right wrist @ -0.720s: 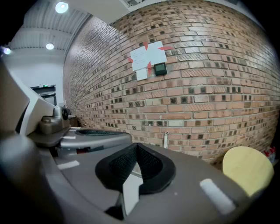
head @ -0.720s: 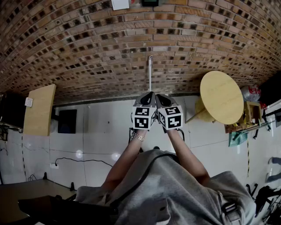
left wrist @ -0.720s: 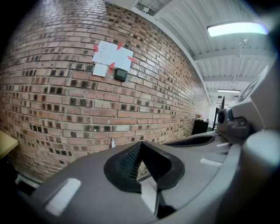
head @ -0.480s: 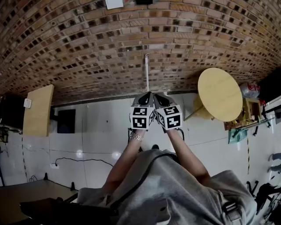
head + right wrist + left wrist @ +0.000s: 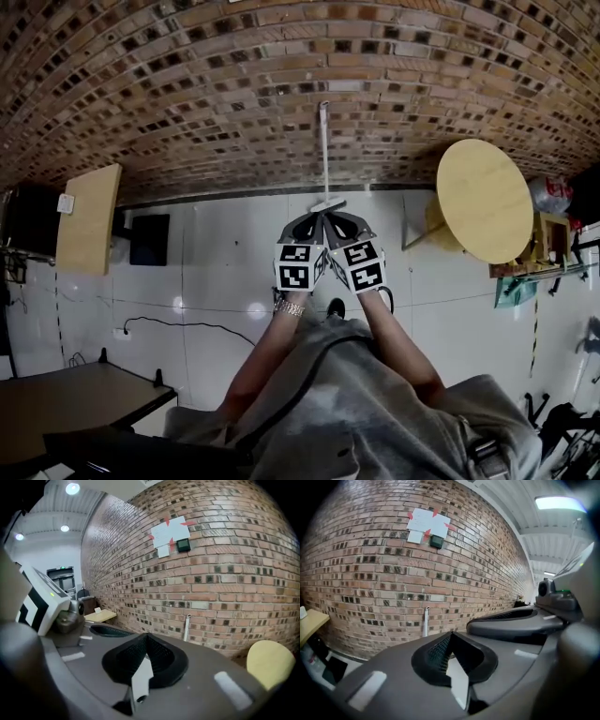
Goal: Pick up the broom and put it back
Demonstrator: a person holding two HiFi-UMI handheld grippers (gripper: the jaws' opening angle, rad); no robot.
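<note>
Head view: slim white-handled broom (image 5: 323, 150) upright against the red-brown brick wall (image 5: 187, 94), foot at the seam with the white tiled floor (image 5: 225, 272), straight ahead of both tongs and apart from them. Small and far off in the left gripper view (image 5: 425, 620) and the right gripper view (image 5: 186, 627) alike.

Left tongs (image 5: 306, 219) and right tongs (image 5: 339, 219) side by side, almost touching each other. Each pair closed tip to tip in its own view, black ribbed pads meeting, no broom between them. Only a pale wedge close to the lens, impossible to identify.

Seemingly already put back, so the step in hand is probably leaving the broom standing. Best done by drawing both tongs straight back from the pole, with no sideways sweep for fear of knocking it. Worth checking the lean before turning away: likely to slide, being a thin pole on smooth tile.

By count: one broom, two tongs, one round yellow tabletop (image 5: 485, 200) to the broom's right, one pale rectangular wooden tabletop (image 5: 86, 230) at the left, one cluster of white papers (image 5: 425, 523) taped to the wall.
</note>
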